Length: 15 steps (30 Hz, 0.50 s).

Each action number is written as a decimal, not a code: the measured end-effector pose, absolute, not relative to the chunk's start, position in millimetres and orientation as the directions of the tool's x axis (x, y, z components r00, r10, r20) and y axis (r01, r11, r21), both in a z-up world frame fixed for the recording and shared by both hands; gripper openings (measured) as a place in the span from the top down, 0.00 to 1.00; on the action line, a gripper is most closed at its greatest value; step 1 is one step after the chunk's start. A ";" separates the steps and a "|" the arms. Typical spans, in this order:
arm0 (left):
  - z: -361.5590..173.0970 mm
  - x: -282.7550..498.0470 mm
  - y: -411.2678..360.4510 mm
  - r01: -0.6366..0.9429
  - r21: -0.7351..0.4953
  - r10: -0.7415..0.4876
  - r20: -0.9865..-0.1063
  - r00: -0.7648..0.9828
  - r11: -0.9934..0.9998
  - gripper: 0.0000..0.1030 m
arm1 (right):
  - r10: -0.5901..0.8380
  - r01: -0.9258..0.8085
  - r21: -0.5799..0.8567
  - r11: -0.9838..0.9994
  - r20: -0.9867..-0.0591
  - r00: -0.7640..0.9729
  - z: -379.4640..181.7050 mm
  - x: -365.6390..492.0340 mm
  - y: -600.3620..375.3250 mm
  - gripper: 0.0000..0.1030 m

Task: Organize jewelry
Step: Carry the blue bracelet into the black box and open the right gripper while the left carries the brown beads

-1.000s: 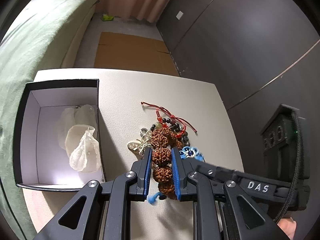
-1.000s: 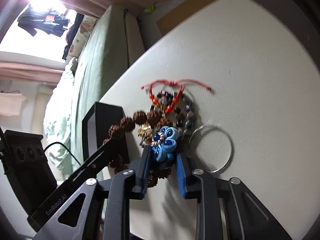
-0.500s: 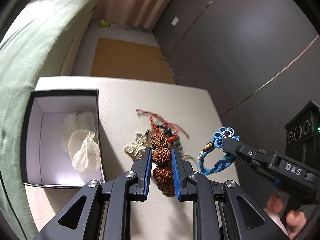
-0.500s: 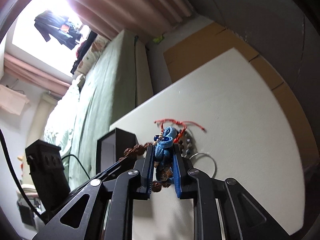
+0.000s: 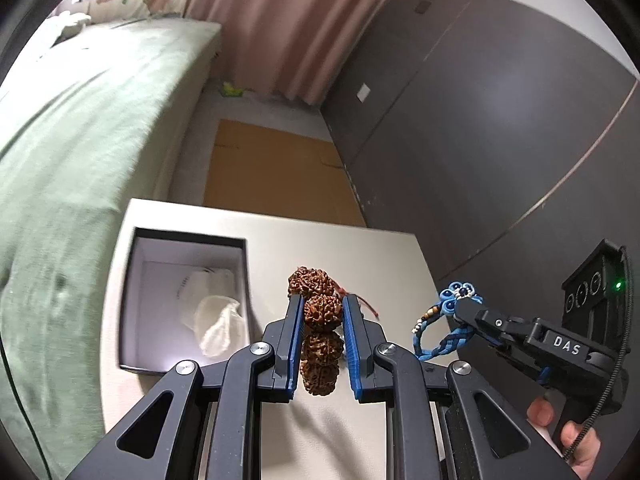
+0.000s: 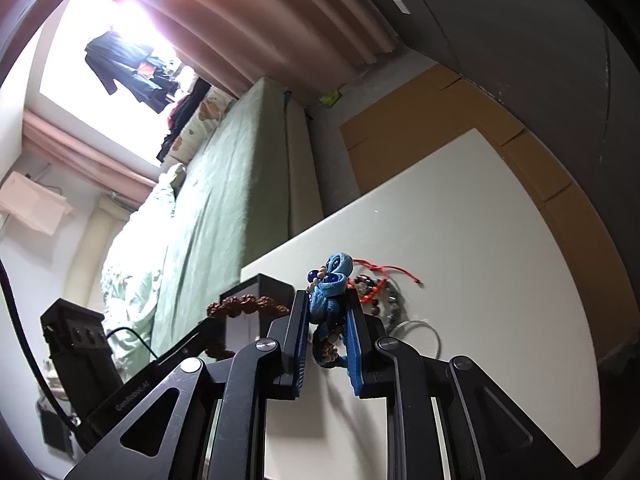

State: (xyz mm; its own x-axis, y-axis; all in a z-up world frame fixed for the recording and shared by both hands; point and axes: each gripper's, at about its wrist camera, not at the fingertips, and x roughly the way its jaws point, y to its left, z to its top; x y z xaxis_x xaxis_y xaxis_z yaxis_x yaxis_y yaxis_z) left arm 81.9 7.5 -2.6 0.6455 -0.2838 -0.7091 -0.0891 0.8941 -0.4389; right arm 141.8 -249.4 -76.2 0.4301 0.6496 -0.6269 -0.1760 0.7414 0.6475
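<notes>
Left gripper [image 5: 320, 312]: we see its blue fingers [image 5: 295, 332] pinching the brown bead bracelet [image 5: 318, 308], up above the table [image 5: 384, 256].
Brown bead bracelet: big bumpy beads; one sits between the fingers, more hang below and one pokes out on top.
Right gripper [image 6: 328, 312]: we see its fingers [image 6: 354, 336] pinching the blue bracelet [image 6: 330, 292], also up off the table.
Blue bracelet: it has a blue flower on top and a braided loop that hangs down.
Box [image 5: 240, 280]: black outside, white inside, open, on the table to the left of the left gripper. A soft white pouch [image 5: 218, 324] lies in it.
Rest of the pile [image 6: 380, 288]: we see a red string bracelet, dark beads and a thin silver ring lying on the table, just past the right gripper.
Hand [image 5: 576, 436]: it holds the right gripper's handle.
</notes>
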 end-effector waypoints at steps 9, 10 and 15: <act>22.3 54.3 54.7 -0.129 -0.494 -0.265 -0.648 0.714 0.860 0.81 | 0.678 -0.255 0.643 0.722 -0.583 0.448 -68.1 132.4 -211.1 0.82; 25.1 50.7 61.3 -0.132 -0.498 -0.261 -0.640 0.723 0.857 0.81 | 0.682 -0.270 0.640 0.719 -0.577 0.449 -66.8 130.1 -205.4 0.82; 30.0 40.4 90.2 -0.152 -0.539 -0.261 -0.612 0.746 0.829 0.81 | 0.709 -0.305 0.653 0.693 -0.541 0.453 -64.1 122.6 -185.3 0.82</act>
